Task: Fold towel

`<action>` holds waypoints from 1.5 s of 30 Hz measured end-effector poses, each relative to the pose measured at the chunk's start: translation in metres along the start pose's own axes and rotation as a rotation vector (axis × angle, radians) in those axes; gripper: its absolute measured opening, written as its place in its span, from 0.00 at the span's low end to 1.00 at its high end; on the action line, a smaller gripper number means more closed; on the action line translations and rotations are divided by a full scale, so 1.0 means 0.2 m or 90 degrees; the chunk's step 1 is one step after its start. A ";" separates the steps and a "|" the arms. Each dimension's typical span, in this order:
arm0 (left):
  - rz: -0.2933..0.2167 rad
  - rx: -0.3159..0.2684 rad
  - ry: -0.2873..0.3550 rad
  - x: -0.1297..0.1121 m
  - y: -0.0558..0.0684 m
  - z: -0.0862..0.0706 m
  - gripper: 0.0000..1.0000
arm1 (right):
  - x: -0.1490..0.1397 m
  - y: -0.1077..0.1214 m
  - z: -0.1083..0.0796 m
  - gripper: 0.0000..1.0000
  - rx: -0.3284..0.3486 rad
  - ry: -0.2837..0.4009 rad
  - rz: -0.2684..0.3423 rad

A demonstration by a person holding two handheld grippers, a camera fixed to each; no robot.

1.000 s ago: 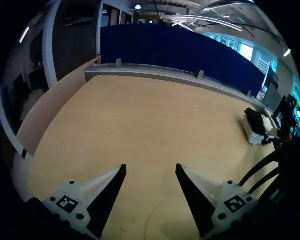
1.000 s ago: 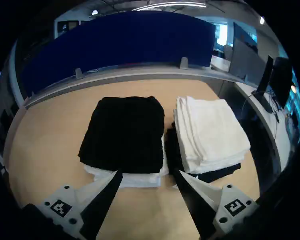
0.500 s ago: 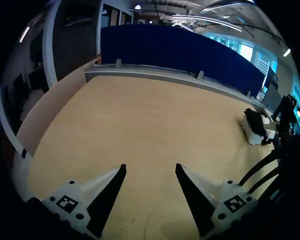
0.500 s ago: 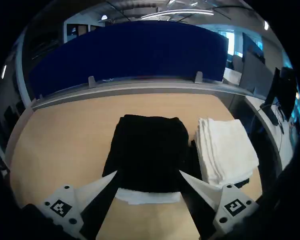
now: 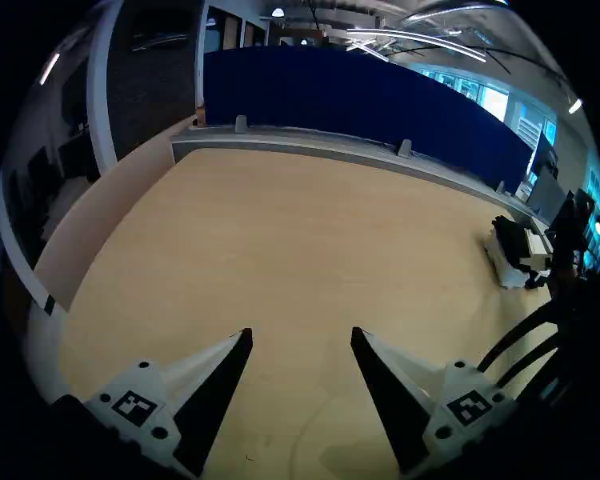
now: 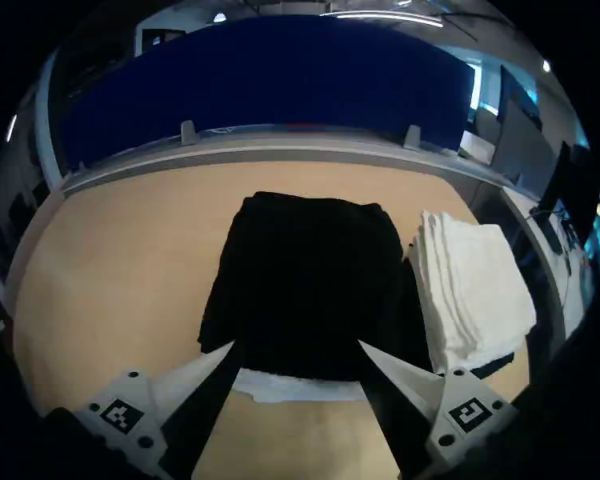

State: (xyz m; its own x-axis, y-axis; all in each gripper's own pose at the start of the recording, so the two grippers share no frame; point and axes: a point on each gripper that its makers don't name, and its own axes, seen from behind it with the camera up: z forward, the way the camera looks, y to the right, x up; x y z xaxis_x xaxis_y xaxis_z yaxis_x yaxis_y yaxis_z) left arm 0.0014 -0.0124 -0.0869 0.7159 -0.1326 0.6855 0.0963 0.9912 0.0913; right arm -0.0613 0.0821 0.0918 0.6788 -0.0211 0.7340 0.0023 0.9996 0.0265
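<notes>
A folded black towel [image 6: 308,280] lies on a folded white towel [image 6: 300,390] on the wooden table [image 6: 116,264]. My right gripper [image 6: 298,346] is open at the black towel's near edge, with one fingertip on each side of that edge. Just to the right sits a stack of folded white towels [image 6: 476,288], with a black one [image 6: 492,366] under it. My left gripper [image 5: 300,352] is open over bare table [image 5: 300,240] with nothing between its fingers. In the left gripper view the towel stacks [image 5: 512,252] sit far off at the right.
A blue partition [image 6: 260,80] on a grey rail [image 6: 300,148] bounds the table's far side. The table's right edge [image 6: 532,272] runs close beside the white stack, with monitors [image 6: 568,184] beyond. Dark cables [image 5: 532,336] cross the right of the left gripper view.
The right gripper shifted left from the gap between the two stacks and came in at the black towel, whose near edge now sits between its fingertips. The left gripper has hardly moved.
</notes>
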 end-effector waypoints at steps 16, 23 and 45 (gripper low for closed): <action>-0.004 0.000 0.001 0.02 0.01 0.01 0.91 | 0.14 0.01 -0.05 1.00 0.006 0.029 -0.007; -0.004 0.004 0.000 0.02 0.00 0.02 0.92 | 0.35 0.03 -0.02 1.00 0.007 0.061 -0.005; -0.018 0.035 -0.006 -0.01 -0.06 0.00 0.91 | 0.43 0.03 0.33 1.00 0.004 0.012 -0.009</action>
State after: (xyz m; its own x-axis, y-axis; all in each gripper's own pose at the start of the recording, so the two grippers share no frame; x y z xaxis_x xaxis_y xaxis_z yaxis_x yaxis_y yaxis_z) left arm 0.0001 -0.0246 -0.0894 0.7072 -0.1614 0.6884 0.0790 0.9855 0.1500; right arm -0.0511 0.0856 0.2006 0.6929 -0.0341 0.7202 0.0071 0.9992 0.0406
